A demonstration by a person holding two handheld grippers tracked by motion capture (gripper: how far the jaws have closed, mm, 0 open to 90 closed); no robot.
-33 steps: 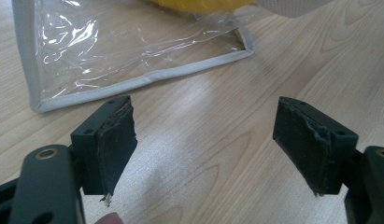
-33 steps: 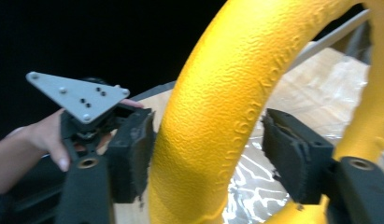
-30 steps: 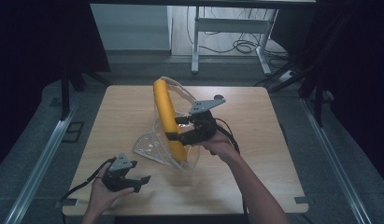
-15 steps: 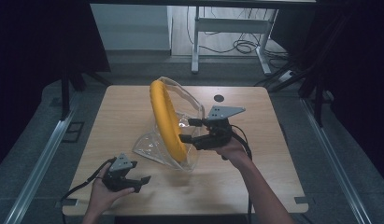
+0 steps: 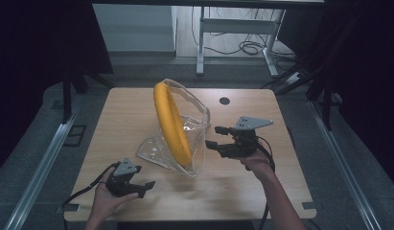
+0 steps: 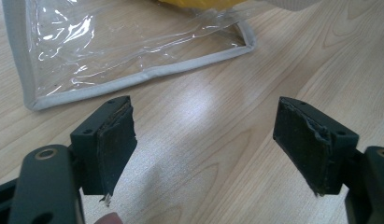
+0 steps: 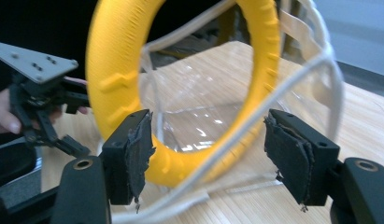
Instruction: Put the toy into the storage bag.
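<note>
Right tool (image 5: 217, 137) has withdrawn from the ring (image 5: 171, 122) — wooden table (image 5: 261, 187), dark room.

Light wood-grain worktop (image 5: 137, 110) with rounded corners is seen, a round dark grommet hole (image 5: 225, 101) near its far edge. Grey carpeted floor (image 5: 36, 120) is laid around it. Metal rails (image 5: 41, 163) are run along both sides. Beyond: a white desk frame (image 5: 233, 28), loose cables (image 5: 249, 47), a pale wall panel (image 5: 132, 28). Surroundings are dimly lit, edges black.

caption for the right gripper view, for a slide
Open hand-held gripper facing a yellow ring inside a clear bag.
</note>
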